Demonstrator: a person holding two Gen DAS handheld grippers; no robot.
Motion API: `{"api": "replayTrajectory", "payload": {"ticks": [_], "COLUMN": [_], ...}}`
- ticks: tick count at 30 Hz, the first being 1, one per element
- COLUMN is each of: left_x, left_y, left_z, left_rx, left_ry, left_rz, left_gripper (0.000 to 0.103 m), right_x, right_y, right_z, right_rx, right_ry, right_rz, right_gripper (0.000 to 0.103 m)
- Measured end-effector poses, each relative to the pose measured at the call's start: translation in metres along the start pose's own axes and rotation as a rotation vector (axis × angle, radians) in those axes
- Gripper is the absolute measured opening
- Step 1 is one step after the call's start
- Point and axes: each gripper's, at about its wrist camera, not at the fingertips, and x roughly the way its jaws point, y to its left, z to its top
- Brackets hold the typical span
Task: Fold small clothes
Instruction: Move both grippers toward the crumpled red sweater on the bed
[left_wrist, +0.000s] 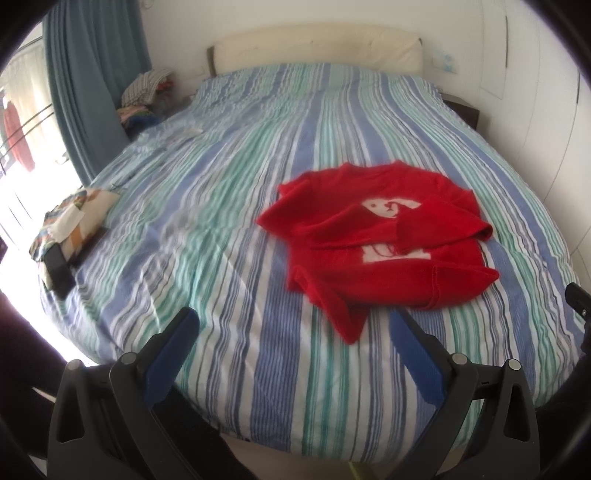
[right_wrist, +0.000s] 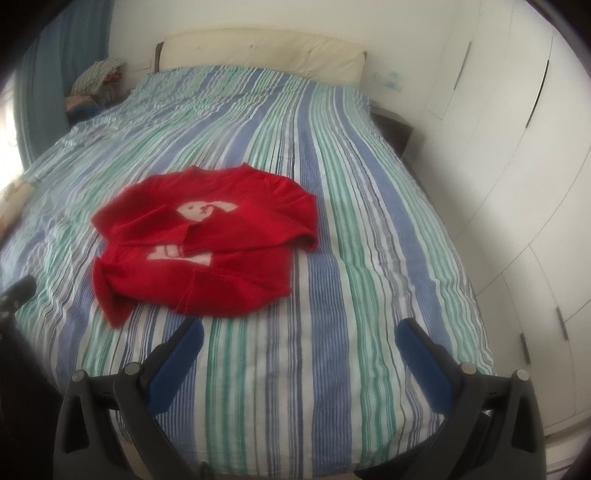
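Near the bed's (left_wrist: 258, 206) foot edge, the red top (left_wrist: 380, 236) lies crumpled. Your left gripper (left_wrist: 293, 328) and right gripper (right_wrist: 299, 332) hover with jaws apart, empty, probably lining up first pinches.

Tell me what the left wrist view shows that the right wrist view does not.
Only the left wrist view shows the patterned pillow at the bed's left edge, the dark object beside it, and the open left gripper. Only the right wrist view shows the white wardrobe doors and the open right gripper. Both show the crumpled red shirt on the striped bed cover.
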Motion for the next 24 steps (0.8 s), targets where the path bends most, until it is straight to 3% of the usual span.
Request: {"api": "replayTrajectory", "payload": {"ticks": [5, 12, 19, 24], "left_x": [0.002, -0.001, -0.03, -0.023], "left_y": [0.018, 0.012, -0.008, -0.001], "left_z": [-0.018, -0.042, -0.031, -0.026], "left_rx": [-0.003, 0.007, 0.054, 0.039], "left_ry": [0.038, 0.088, 0.023, 0.021], "left_rz": [0.02, -0.027, -0.049, -0.075], "left_gripper": [0.102, 0.102, 0.102, 0.102], "right_x": [-0.01, -0.019, -0.019, -0.01], "right_y": [-0.001, -0.005, -0.011, -0.008], "right_z": [-0.003, -0.016, -0.022, -0.022], "right_rx": [0.007, 0.027, 0.059, 0.076], "right_ry": [-0.013, -0.012, -0.023, -0.024], "right_rz": [0.005, 0.05, 0.095, 0.158], "right_gripper": [0.103, 0.103, 0.103, 0.103]}}
